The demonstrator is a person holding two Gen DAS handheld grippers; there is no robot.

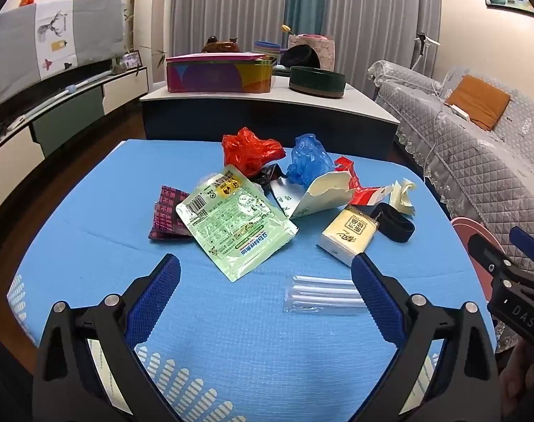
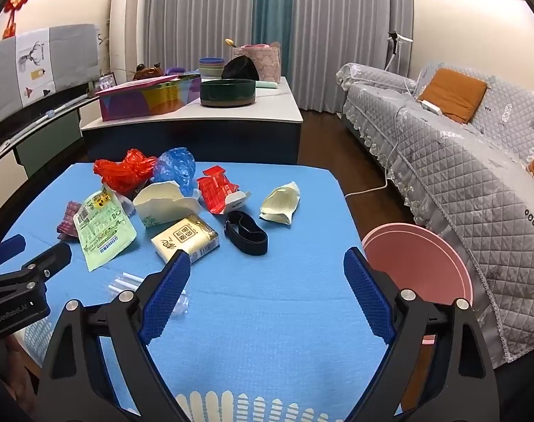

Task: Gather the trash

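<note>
Blue-covered worktop (image 2: 284, 299) still littered: green pouch (image 1: 237, 227), red bag (image 1: 249, 149), tissue pack (image 2: 186, 239), black band (image 2: 246, 232). Pink bin (image 2: 418, 263) beside worktop, contents unseen. Left hand-held gripper (image 1: 265, 281), right hand-held gripper (image 2: 267, 277) both agape, empty. Nothing collected yet, judging so.

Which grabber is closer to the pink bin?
The right one. The right gripper hovers over the table's edge right beside the pink bin; the left gripper is farther off, over the table's middle.

Trash lies scattered across the blue desk (image 1: 91, 246): crumpled red plastic bag (image 1: 251, 149) and blue plastic bag (image 1: 309, 158) at the far edge, a flat green pouch (image 1: 237, 227) overlapping a maroon wrapper (image 1: 166, 216), a torn cream carton (image 1: 319, 193), a yellow tissue pack (image 1: 349, 235), a black band (image 1: 393, 221), and clear-wrapped white straws (image 1: 321, 293) nearest.
</note>
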